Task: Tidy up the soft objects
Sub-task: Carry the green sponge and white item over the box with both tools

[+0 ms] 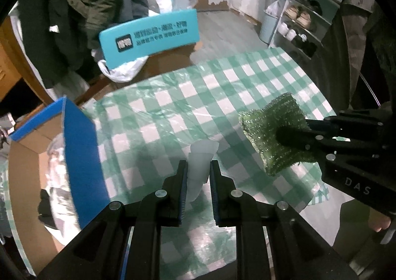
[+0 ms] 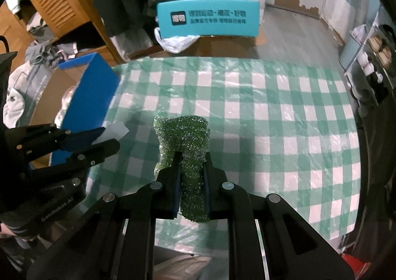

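Observation:
My left gripper is shut on a white foam sponge, held above the green-checked tablecloth. In the right wrist view that gripper comes in from the left with the white sponge sticking out past its tips. My right gripper is shut on a glittery green scouring pad, squeezed at its middle and lifted off the cloth. The left wrist view shows the same green pad clamped in the right gripper at the right.
An open cardboard box with blue flaps stands at the table's left edge with crumpled items inside. A teal chair back is behind the table. A shoe rack stands at the far right.

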A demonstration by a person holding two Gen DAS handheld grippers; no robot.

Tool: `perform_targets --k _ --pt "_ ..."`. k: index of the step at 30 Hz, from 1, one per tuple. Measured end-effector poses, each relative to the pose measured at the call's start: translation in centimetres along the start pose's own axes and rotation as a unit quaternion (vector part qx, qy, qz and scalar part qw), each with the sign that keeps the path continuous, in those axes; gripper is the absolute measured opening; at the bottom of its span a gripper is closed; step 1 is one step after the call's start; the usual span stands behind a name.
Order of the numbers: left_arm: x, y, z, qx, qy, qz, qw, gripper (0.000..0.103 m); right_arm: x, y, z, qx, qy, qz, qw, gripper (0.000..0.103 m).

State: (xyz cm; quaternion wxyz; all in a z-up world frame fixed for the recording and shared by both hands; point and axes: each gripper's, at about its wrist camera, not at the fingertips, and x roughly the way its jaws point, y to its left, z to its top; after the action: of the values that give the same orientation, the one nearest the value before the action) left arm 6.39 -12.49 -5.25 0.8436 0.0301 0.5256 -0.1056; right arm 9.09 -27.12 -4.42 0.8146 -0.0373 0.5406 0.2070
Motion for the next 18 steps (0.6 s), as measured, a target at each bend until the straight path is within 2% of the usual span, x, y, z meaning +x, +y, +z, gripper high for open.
perform_targets --k 18 --pt "-4.6 4.1 -0.7 -0.023 -0.038 0.012 0.9990 0.017 -2.1 5.3 2.2 -0.047 -0.030 0.026 0.998 0.013"
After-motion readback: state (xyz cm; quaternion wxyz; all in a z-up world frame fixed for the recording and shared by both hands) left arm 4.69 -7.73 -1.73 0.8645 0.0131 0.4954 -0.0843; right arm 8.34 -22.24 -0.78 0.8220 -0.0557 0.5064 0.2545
